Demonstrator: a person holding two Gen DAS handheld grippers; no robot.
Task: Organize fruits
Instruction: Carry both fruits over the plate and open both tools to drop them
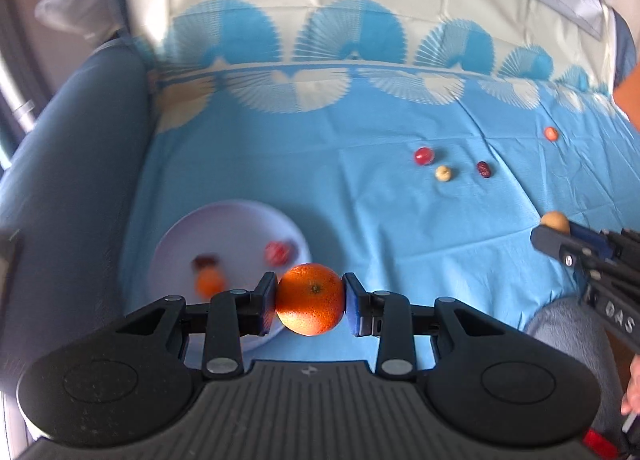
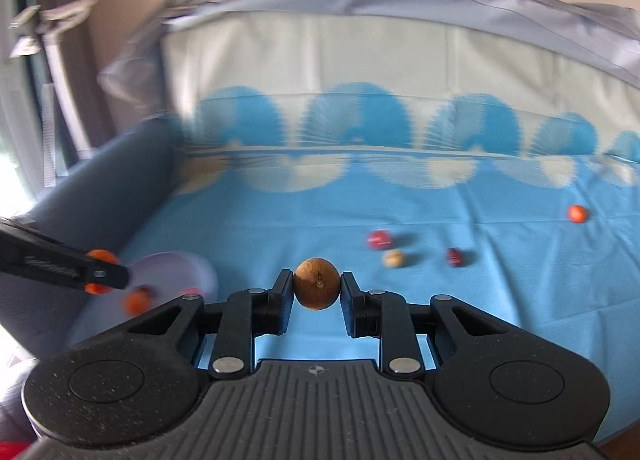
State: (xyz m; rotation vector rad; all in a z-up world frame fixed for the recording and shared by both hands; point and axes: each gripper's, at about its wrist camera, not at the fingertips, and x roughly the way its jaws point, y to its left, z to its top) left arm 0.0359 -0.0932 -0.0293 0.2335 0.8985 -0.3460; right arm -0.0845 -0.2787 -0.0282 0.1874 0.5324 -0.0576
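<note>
A blue cloth [image 1: 360, 200] with pale fan patterns covers a padded seat, its grey armrest [image 1: 72, 164] at nine o'clock. The left gripper [image 1: 310, 300] is clamped on an orange [image 1: 310, 298], held above the near rim of a white plate [image 1: 224, 228] at seven o'clock. On that plate lie a small orange fruit [image 1: 209, 283], a dark date [image 1: 205, 261] and a red fruit [image 1: 278, 252], all blurred. The right gripper [image 2: 317, 290] pinches a brown round fruit [image 2: 317, 283]. Out on the cloth toward two o'clock sit a red fruit [image 1: 423, 156], a pale fruit [image 1: 443, 173], a dark red date [image 1: 483, 169] and, farther off, a small orange one [image 1: 551, 133].
</note>
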